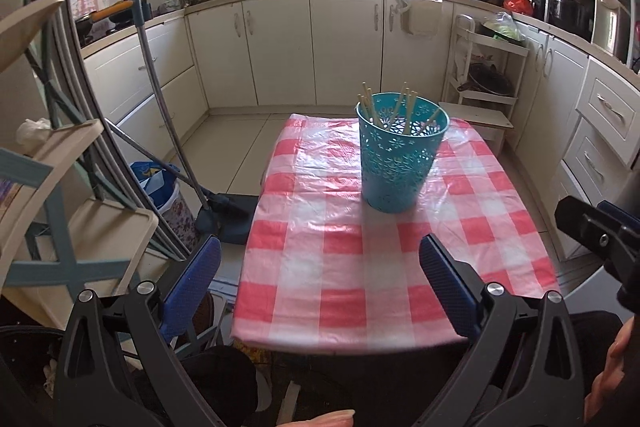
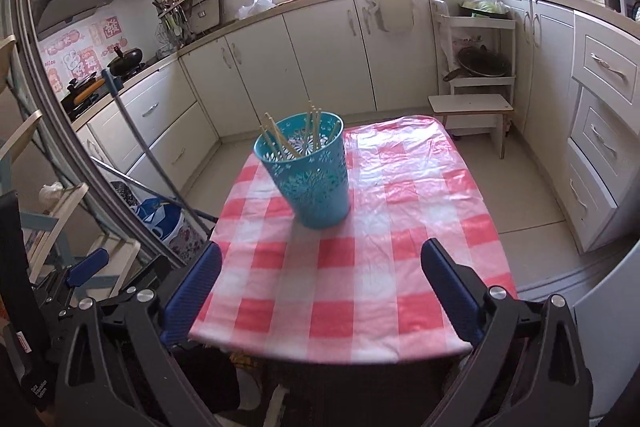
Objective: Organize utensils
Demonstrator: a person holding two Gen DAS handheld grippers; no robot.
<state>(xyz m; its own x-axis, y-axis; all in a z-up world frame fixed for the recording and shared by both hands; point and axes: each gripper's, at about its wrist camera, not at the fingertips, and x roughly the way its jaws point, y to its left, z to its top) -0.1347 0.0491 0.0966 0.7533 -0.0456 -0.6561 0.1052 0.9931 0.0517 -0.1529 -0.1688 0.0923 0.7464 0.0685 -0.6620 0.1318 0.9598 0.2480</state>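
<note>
A teal perforated holder [image 1: 400, 155] stands upright on the table with the pink-and-white checked cloth [image 1: 340, 267]. Several wooden chopsticks [image 1: 408, 107] stand inside it. The holder also shows in the right wrist view [image 2: 310, 173], with the chopsticks [image 2: 304, 135] leaning in it, on the same cloth [image 2: 360, 267]. My left gripper [image 1: 320, 267] is open and empty, held back over the table's near edge. My right gripper [image 2: 322, 275] is open and empty, also near the front edge. The right gripper shows at the far right of the left wrist view [image 1: 600, 235].
White kitchen cabinets [image 1: 280, 43] line the back and right walls. A mop [image 1: 160, 99] leans left of the table beside a floral bin [image 1: 168, 195]. A shelf rack [image 1: 60, 187] stands at left. A small white stool [image 2: 472, 107] sits behind the table.
</note>
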